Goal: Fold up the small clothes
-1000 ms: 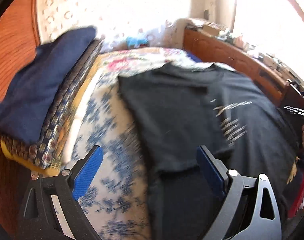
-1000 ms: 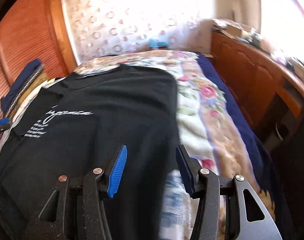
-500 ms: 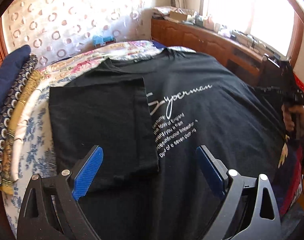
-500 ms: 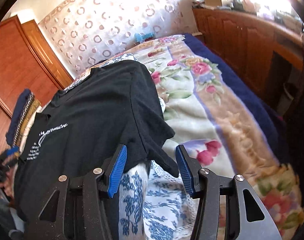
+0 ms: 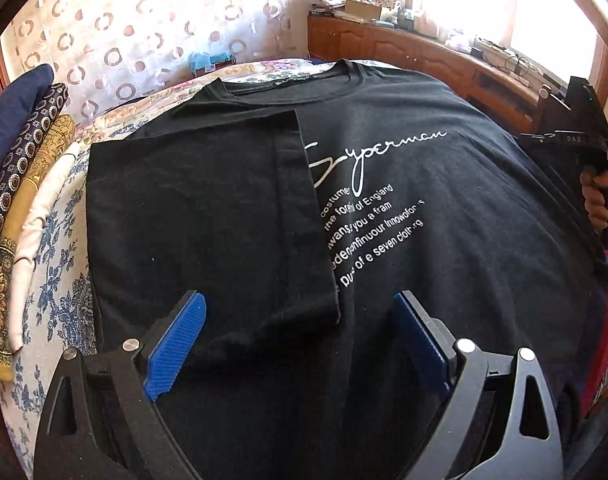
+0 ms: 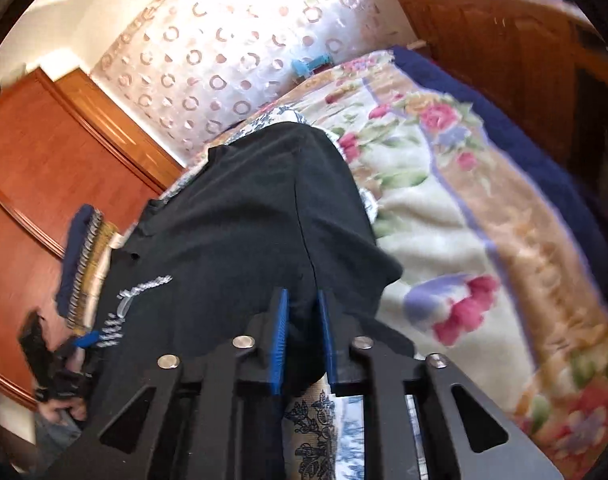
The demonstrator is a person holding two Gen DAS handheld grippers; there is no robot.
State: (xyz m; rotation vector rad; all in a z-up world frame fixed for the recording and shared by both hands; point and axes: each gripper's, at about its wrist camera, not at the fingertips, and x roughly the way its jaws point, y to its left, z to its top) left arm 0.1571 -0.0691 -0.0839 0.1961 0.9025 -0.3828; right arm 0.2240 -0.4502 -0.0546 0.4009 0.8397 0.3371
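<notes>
A black T-shirt [image 5: 424,184] with white lettering lies flat on the bed, front up, its left sleeve [image 5: 207,216] folded in over the chest. My left gripper [image 5: 299,320] is open and empty just above the shirt's lower part. My right gripper [image 6: 301,308] is shut on the shirt's right sleeve [image 6: 304,216] and holds its edge off the bed. The right gripper also shows at the right edge of the left wrist view [image 5: 576,136], held by a hand.
A stack of folded fabrics [image 5: 19,184] lies at the bed's left side. The bed carries a floral blanket [image 6: 464,208] and a blue-patterned sheet [image 5: 63,280]. A wooden cabinet [image 5: 424,52] with clutter runs along the right, under a bright window.
My right gripper has closed on the shirt's right sleeve and tilted. My left gripper swung right from the bed's left side over the shirt and now holds steady.
</notes>
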